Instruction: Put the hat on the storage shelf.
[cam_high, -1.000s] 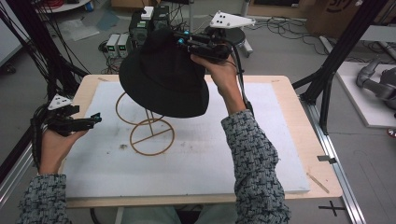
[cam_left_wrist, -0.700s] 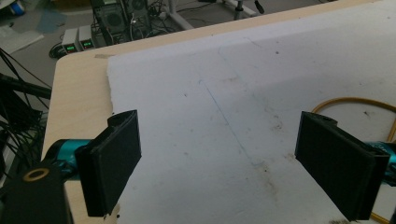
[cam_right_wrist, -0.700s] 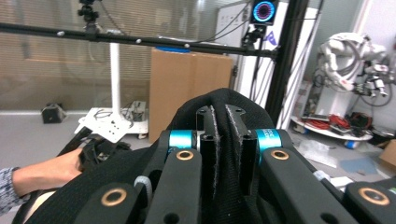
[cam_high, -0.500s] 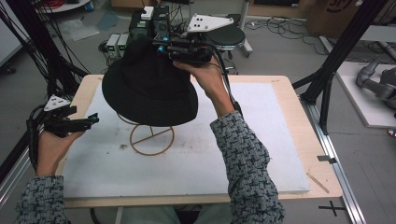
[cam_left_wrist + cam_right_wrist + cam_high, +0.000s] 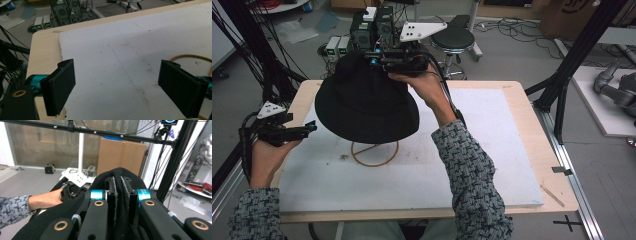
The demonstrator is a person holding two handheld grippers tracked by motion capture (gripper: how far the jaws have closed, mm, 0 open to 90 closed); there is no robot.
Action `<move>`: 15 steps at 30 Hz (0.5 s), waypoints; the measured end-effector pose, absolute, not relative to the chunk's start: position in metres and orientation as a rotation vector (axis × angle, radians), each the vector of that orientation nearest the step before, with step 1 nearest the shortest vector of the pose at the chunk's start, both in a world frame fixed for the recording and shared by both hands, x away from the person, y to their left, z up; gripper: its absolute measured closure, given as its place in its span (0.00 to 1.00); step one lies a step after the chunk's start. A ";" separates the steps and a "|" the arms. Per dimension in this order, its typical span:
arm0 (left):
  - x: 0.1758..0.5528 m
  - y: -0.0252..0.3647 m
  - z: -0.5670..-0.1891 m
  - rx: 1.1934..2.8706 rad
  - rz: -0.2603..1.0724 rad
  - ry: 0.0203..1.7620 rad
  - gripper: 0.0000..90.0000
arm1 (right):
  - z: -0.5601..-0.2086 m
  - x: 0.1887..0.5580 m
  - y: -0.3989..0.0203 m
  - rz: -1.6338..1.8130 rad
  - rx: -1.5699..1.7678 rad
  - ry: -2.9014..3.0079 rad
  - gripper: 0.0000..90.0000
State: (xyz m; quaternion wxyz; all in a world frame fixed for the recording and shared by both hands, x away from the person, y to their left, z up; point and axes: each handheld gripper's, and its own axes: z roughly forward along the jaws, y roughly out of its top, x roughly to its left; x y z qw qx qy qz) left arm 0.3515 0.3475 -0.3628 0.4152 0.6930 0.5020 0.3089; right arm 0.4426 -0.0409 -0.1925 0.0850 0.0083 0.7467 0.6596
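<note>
A robotics lab: black framing struts [image 5: 573, 60] ring the counter [image 5: 532, 130], with computer towers [image 5: 372, 27], floor cables [image 5: 532, 40] and a cardboard box [image 5: 120, 157].

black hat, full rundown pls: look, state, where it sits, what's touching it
The black hat is a soft, matte, cloth-like bucket shape with a round crown and a wide floppy brim. It hangs tilted above the white mat, over the wire stand, whose upper part it hides, so contact there cannot be told. The right gripper is shut on a fold of its crown at the far side; the right gripper view shows fabric pinched between the jaws.
</note>
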 end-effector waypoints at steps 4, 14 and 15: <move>0.352 0.347 -0.363 1.739 0.772 1.261 0.16 | -0.196 0.442 -0.035 1.959 0.002 2.254 0.95; 0.352 0.348 -0.363 1.744 0.774 1.260 0.16 | -0.205 0.443 -0.023 1.938 -0.030 2.310 0.94; 0.352 0.348 -0.363 1.744 0.773 1.261 0.16 | -0.207 0.443 -0.022 1.939 -0.030 2.317 0.94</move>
